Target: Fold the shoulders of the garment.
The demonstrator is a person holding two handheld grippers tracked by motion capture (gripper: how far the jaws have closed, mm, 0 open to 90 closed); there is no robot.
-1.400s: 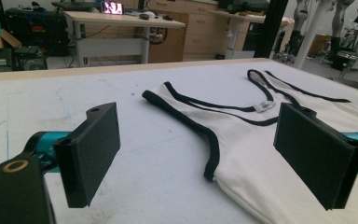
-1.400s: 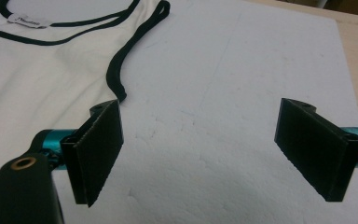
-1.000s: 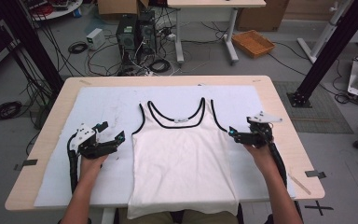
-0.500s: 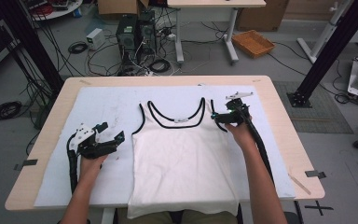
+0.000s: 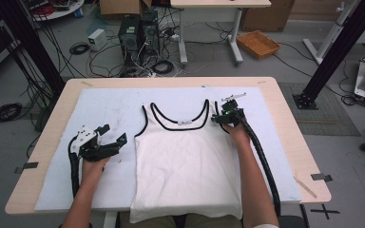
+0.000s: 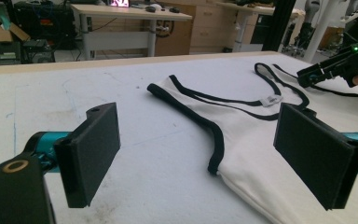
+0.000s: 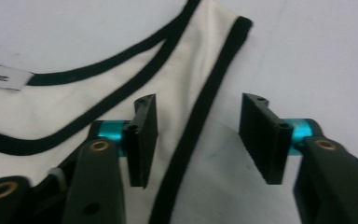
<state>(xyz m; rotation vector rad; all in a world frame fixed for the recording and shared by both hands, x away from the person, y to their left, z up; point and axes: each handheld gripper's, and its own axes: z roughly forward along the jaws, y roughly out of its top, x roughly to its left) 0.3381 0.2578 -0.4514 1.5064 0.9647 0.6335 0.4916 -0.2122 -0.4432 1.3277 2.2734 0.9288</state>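
White tank top (image 5: pixel 185 161) lies flat mid-table on the white mat (image 5: pixel 109 107), neckline at the far side. My right gripper (image 5: pixel 221 118) sits over its right strap (image 7: pixel 200 112), jaws just been closing, half open, black edge between them, not pinched. My left gripper (image 5: pixel 111 140) wide open, empty, left of the shirt.

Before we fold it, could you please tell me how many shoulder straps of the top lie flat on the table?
2: the left strap beyond the left tool, and the right strap at the right tool.
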